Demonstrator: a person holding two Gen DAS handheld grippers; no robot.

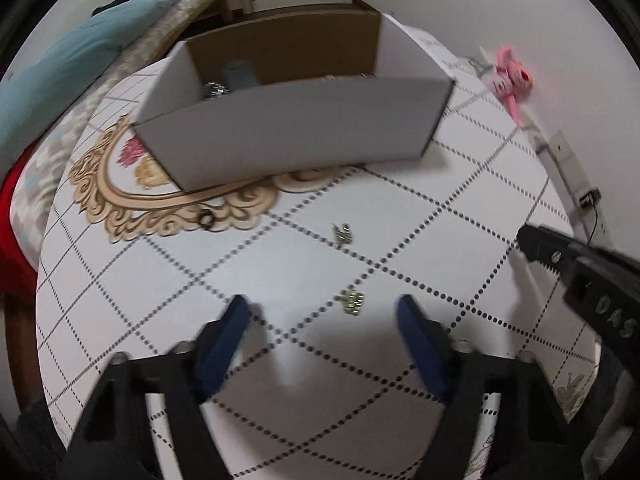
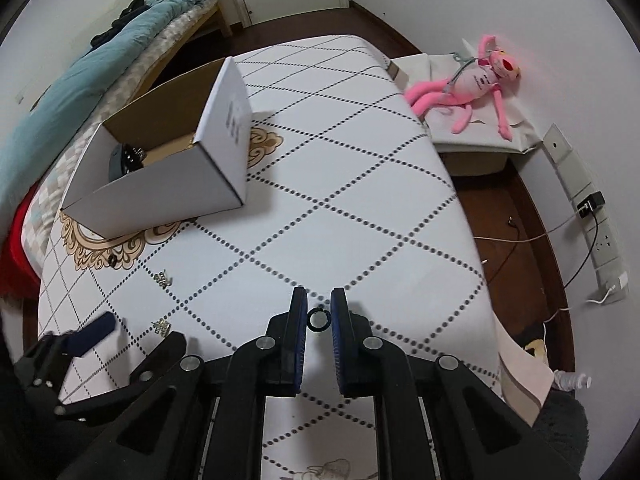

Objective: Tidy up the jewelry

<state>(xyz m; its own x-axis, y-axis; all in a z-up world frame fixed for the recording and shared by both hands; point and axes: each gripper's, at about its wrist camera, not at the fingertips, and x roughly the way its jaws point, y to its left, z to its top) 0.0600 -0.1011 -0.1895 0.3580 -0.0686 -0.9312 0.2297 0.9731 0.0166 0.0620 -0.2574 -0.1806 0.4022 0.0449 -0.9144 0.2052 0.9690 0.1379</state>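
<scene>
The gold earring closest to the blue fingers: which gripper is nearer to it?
Left. The left gripper is open around the gold earring; the right gripper is off to its right, around a ring.

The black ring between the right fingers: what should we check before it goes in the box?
1. Ring sits between the right gripper fingers: ok.
2. Grip firm: cannot tell; the fingers flank the ring closely, but contact is not clear.
3. Box open on top: ok.
4. Room inside the box: ok; a few dark items lie at one end.
5. Path to the box: ok, though the left gripper hangs open over a gold piece to the left.
6. More left to sort: a second gold piece and another dark ring lie on the cloth.
</scene>
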